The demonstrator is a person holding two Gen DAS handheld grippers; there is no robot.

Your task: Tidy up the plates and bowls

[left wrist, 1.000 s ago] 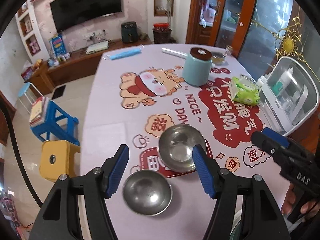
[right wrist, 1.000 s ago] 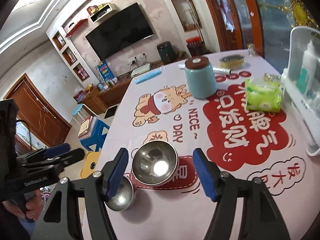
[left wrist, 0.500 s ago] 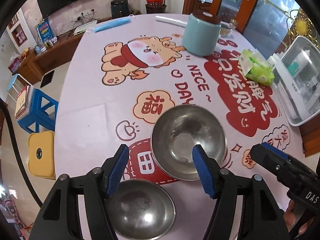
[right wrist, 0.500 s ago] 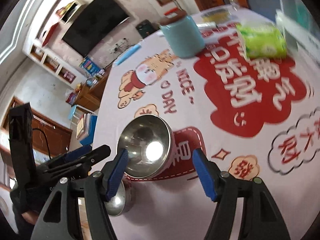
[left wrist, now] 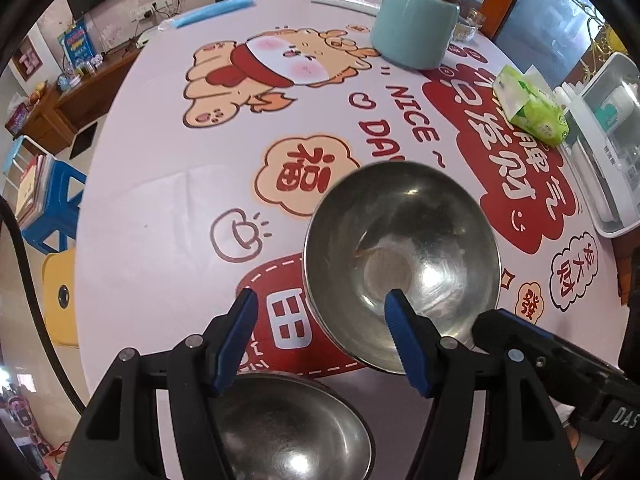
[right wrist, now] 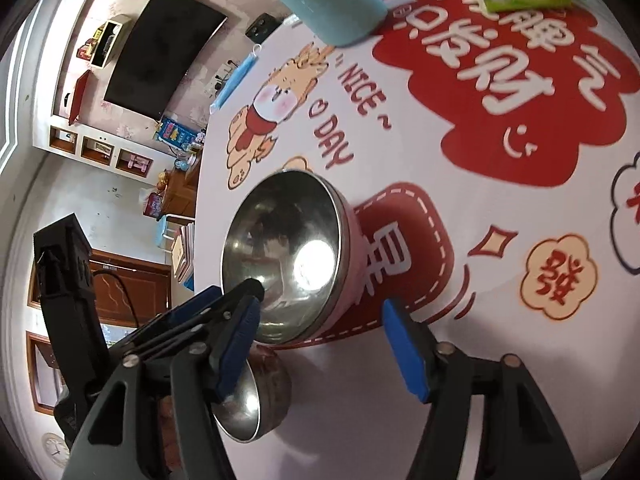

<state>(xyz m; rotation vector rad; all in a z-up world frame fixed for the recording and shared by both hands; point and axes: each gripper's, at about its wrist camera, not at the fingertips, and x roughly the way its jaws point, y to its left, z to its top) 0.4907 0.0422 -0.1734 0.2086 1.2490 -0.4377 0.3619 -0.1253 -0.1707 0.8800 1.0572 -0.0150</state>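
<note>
Two steel bowls sit on a printed tablecloth [left wrist: 160,208]. The left tongs [left wrist: 320,334], spread and gripping nothing, hang over the small bowl [left wrist: 288,432], one pad inside the large bowl [left wrist: 404,256]. The right tongs [right wrist: 320,344] are closing, empty, straddling the large bowl's near rim. Risk: a pad may catch only that slick rim, so the bowl could tip or skid into the small one.

Teal jar [left wrist: 414,26], green tissue pack [left wrist: 530,106] and blue face mask [left wrist: 212,12] on the cartoon-printed tablecloth [left wrist: 160,208] — white plastic case [left wrist: 604,136] at its edge.
</note>
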